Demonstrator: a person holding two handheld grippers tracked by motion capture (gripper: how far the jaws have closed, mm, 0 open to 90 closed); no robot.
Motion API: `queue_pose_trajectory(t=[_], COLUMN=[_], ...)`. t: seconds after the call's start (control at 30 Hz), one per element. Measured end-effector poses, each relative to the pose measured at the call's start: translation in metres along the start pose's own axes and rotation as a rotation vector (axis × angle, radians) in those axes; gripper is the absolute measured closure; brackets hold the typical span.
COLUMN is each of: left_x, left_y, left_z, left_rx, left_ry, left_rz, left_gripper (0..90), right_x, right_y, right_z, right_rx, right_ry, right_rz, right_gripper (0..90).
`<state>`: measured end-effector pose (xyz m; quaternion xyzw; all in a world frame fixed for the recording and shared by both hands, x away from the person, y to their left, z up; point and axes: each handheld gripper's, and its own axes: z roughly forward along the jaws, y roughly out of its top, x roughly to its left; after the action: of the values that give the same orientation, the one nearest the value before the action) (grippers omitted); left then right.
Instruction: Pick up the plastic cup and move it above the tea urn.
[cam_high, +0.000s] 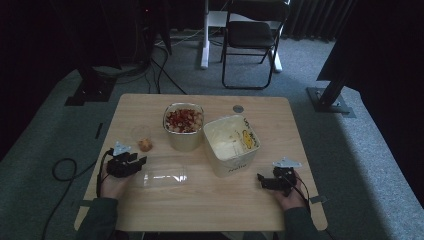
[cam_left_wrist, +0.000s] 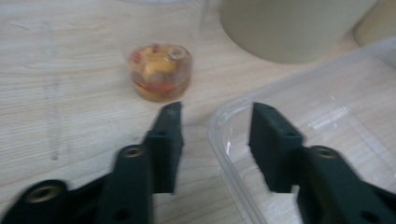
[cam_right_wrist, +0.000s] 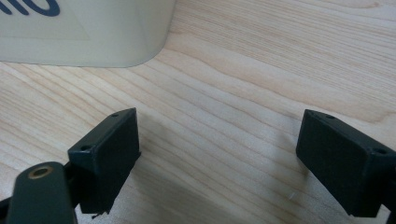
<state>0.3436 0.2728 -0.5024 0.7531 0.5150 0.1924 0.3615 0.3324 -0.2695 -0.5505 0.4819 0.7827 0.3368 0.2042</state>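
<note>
A clear plastic container (cam_high: 162, 176) lies on the wooden table (cam_high: 210, 207) near the left front. My left gripper (cam_high: 141, 162) sits at its left end. In the left gripper view the left gripper (cam_left_wrist: 217, 109) straddles the clear container's (cam_left_wrist: 327, 93) rim, one jaw outside and one inside, with a gap on each side. A small clear cup of orange and red pieces (cam_left_wrist: 161, 72) stands just beyond the jaws, and it (cam_high: 145, 145) lies left of the round bowl. My right gripper (cam_high: 260, 179) rests open at the right front, and nothing lies between the right gripper's (cam_right_wrist: 218, 114) jaws.
A round paper bowl (cam_high: 182, 142) holding red and pale pieces stands at the table's middle. Beside it on the right is a square cream tub (cam_high: 230, 167), whose corner (cam_right_wrist: 84, 32) shows ahead of the right jaws. A folding chair (cam_high: 252, 35) stands beyond the table.
</note>
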Motion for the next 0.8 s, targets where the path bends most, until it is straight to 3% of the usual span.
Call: queue_pose_trajectory(t=[0.13, 0.27, 0.5, 0.63, 0.8], left_x=[-0.002, 0.0, 0.006, 0.01, 0.013], left_y=[0.001, 0.003, 0.01, 0.017, 0.028], left_z=[-0.001, -0.008, -0.03, -0.038, -0.045], left_rx=[0.006, -0.024, -0.126, -0.151, -0.181], left_ry=[0.002, -0.034, -0.11, -0.089, -0.095], left_rz=[0.034, 0.021, -0.021, -0.008, -0.009], left_gripper=[74.4, 77.0, 81.0, 81.9, 82.1], right_x=[0.0, 0.0, 0.0, 0.0, 0.0], right_y=[0.0, 0.0, 0.0, 0.0, 0.0], right_z=[0.0, 0.0, 0.0, 0.0, 0.0], right_rx=[0.0, 0.0, 0.0, 0.0, 0.0], right_ry=[0.0, 0.0, 0.0, 0.0, 0.0], right_rz=[0.0, 0.0, 0.0, 0.0, 0.0], right_gripper=[12.9, 13.0, 12.9, 12.9, 12.9])
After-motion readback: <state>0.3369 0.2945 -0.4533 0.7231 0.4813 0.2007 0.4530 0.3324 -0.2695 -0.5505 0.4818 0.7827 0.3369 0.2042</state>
